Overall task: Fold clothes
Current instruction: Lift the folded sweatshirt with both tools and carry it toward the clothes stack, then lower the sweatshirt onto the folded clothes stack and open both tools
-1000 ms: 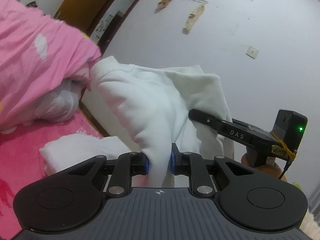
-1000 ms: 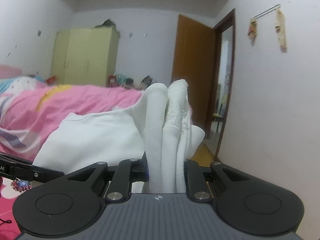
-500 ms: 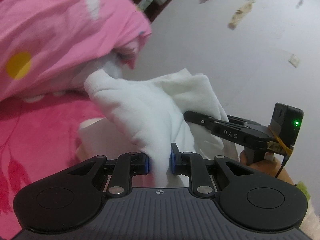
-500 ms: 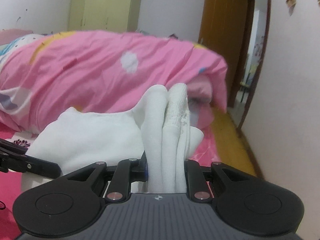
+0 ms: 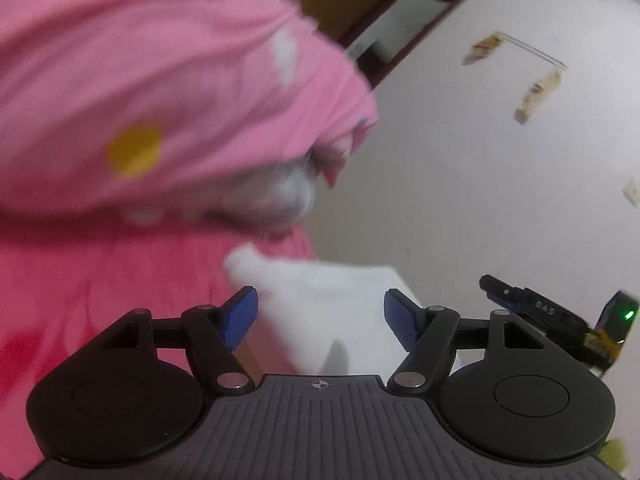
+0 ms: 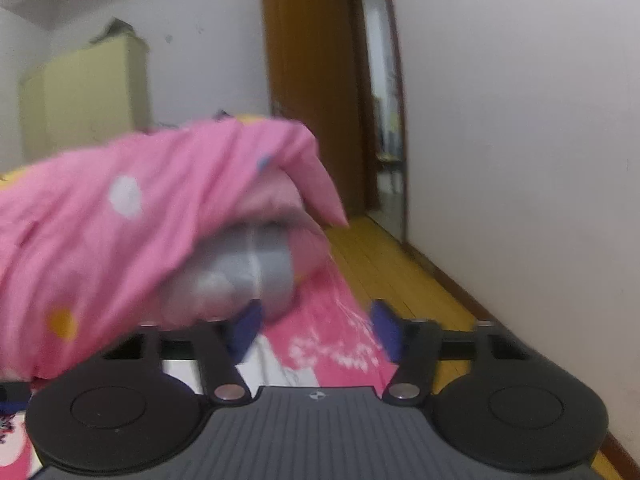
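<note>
White garment [image 5: 332,312] | lying on pink bed [image 5: 100,292] | left tongs [image 5: 320,316], right tongs [image 6: 316,330] both opening, gripping nothing | risk: released fold springing loose, sliding off edge

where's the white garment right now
In the left wrist view the white garment lies low in the centre on the pink bedsheet, below the bunched pink quilt, between the opening jaws of the left gripper, whose pads stand clear of it.

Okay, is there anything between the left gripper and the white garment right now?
Nothing visible. The white garment lies on the pink bed sheet directly ahead of the left gripper, whose jaws are opening with the cloth between them, unpressed. The pink quilt sits further back.
</note>
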`<control>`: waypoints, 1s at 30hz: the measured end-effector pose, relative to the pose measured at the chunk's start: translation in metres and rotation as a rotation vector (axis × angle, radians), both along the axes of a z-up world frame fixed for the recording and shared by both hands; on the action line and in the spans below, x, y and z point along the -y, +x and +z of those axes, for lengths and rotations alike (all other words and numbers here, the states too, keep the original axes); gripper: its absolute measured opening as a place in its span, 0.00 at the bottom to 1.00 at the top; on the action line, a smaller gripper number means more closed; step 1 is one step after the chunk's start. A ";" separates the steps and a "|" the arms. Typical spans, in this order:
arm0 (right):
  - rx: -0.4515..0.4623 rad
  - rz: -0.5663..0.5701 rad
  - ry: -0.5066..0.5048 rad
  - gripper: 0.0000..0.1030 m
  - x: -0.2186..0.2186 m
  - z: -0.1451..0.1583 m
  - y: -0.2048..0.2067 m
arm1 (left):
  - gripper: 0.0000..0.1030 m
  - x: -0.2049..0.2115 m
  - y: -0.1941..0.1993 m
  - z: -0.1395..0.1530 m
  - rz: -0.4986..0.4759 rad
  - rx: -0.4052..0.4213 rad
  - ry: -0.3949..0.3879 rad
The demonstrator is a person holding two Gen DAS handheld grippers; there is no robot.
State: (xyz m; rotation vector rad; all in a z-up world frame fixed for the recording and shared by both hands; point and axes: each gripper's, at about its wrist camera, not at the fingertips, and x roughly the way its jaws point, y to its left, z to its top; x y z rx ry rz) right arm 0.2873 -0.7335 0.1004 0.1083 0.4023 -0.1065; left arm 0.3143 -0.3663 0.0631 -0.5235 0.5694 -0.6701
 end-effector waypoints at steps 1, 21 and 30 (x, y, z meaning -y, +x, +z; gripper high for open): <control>0.003 0.037 -0.007 0.40 -0.004 0.003 -0.004 | 0.68 0.010 0.000 0.005 -0.018 0.035 0.050; -0.006 -0.219 0.406 0.48 0.054 -0.037 -0.149 | 0.83 0.003 -0.023 -0.006 -0.107 -0.070 0.184; -0.086 -0.161 0.675 0.66 0.056 -0.085 -0.178 | 0.69 0.024 -0.066 -0.055 -0.367 -0.280 0.073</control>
